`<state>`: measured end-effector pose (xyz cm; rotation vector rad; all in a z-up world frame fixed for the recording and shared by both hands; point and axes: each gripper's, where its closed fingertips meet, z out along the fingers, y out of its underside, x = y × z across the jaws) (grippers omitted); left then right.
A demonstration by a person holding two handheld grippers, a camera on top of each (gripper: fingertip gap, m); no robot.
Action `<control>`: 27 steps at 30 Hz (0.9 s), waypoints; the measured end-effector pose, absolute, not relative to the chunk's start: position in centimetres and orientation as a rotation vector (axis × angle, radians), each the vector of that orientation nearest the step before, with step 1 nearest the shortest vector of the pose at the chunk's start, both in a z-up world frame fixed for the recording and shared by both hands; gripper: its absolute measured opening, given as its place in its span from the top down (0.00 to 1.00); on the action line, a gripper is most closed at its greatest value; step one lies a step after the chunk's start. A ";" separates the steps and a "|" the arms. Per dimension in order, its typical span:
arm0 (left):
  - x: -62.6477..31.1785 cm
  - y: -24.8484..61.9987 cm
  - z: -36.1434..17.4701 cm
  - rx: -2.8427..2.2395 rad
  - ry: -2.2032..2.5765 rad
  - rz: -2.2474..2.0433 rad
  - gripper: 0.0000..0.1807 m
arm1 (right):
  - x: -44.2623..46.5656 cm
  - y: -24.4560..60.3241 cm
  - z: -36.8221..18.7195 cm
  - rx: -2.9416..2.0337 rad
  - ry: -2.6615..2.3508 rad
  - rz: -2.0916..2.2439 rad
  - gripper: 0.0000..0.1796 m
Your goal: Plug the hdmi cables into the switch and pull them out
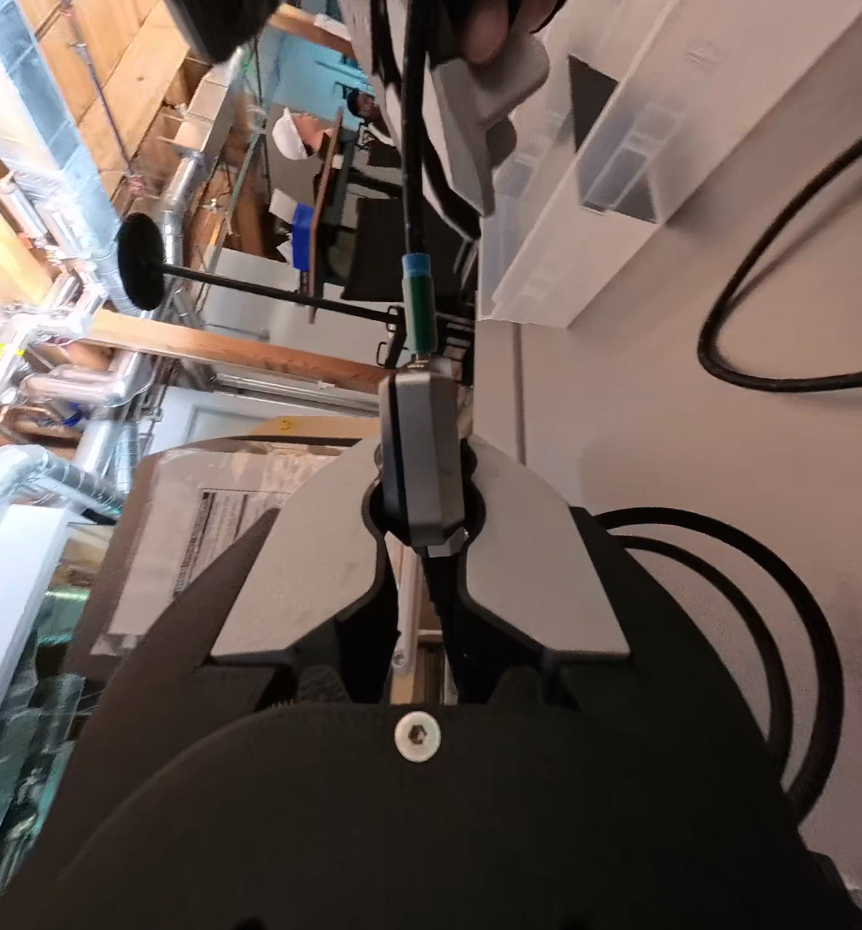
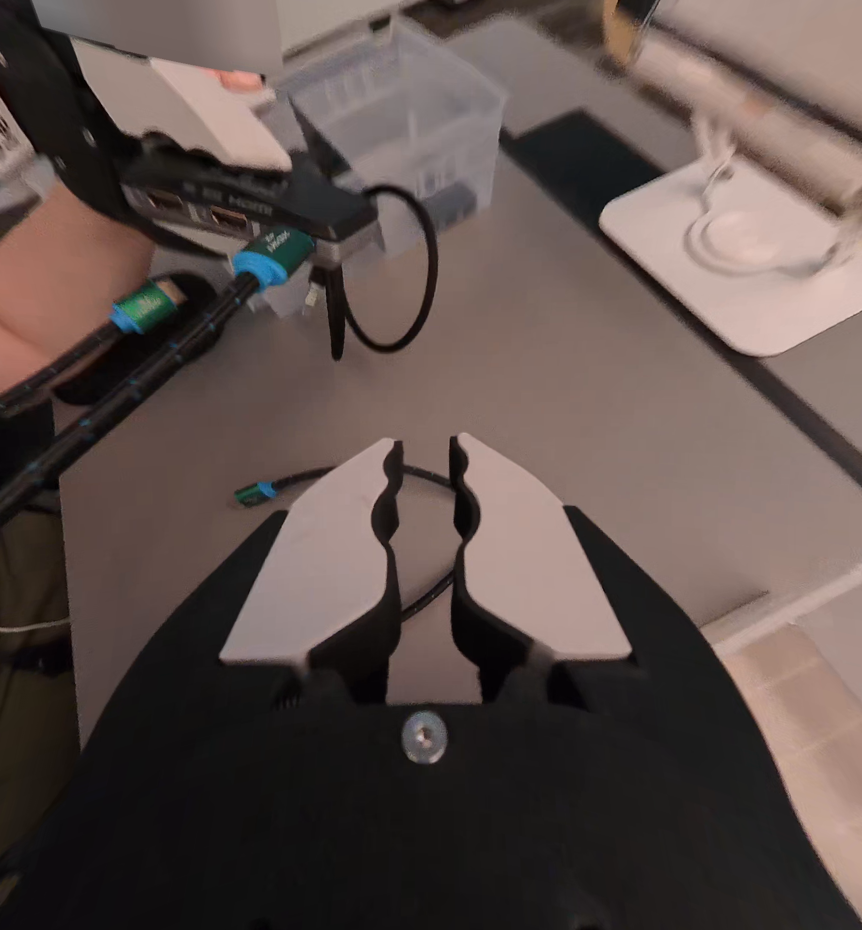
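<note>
We've got the switch (image 1: 421,473) pinched in the left tongs (image 1: 421,453) and lifted off the surface (image 2: 544,402), tilted — the right wrist view shows it up at top left (image 2: 247,201), port side facing us. The right tongs (image 2: 424,443) are spread a little w/ nothing between them, hovering above the surface.

One green plug w/ a blue collar (image 2: 275,251) sits in or right at the switch's lower edge; can't tell if it's fully seated. A second green plug (image 2: 147,302) hangs loose just beside it, near the person's arm (image 2: 41,282), not in a port. A third plug (image 2: 255,495) lies flat on the surface just left of the right tongs, its thin cord running under them.

Our read: next is either grabbing a loose plug or pulling the seated one. To do it well, grip on the green shell, not the braided cord, line the plug up square w/ the port, move straight along the port axis — no wiggle. Keep the left tongs firm so the switch doesn't twist.

The switch itself: small flat box, grey metal body, dark face, a short black lead (image 2: 393,272) looping off one end.
</note>
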<state>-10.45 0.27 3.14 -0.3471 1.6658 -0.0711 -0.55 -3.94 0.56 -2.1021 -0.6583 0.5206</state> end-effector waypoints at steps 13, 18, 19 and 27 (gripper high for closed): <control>-12.1 0.0 4.7 -0.307 1.631 -0.215 0.88 | -8.7 -1.9 -12.3 -2.253 -1.201 0.523 0.80; -13.1 -0.1 6.4 -0.298 1.572 -0.269 0.88 | -10.7 -4.6 -12.6 -2.128 -1.464 0.540 0.76; -13.2 0.0 6.5 -0.296 1.565 -0.271 0.88 | -10.6 -4.8 -13.1 -2.126 -1.506 0.501 0.74; -12.9 -0.6 6.5 -0.278 1.564 -0.295 0.88 | -8.5 -3.6 -16.3 -2.321 -1.540 0.293 0.91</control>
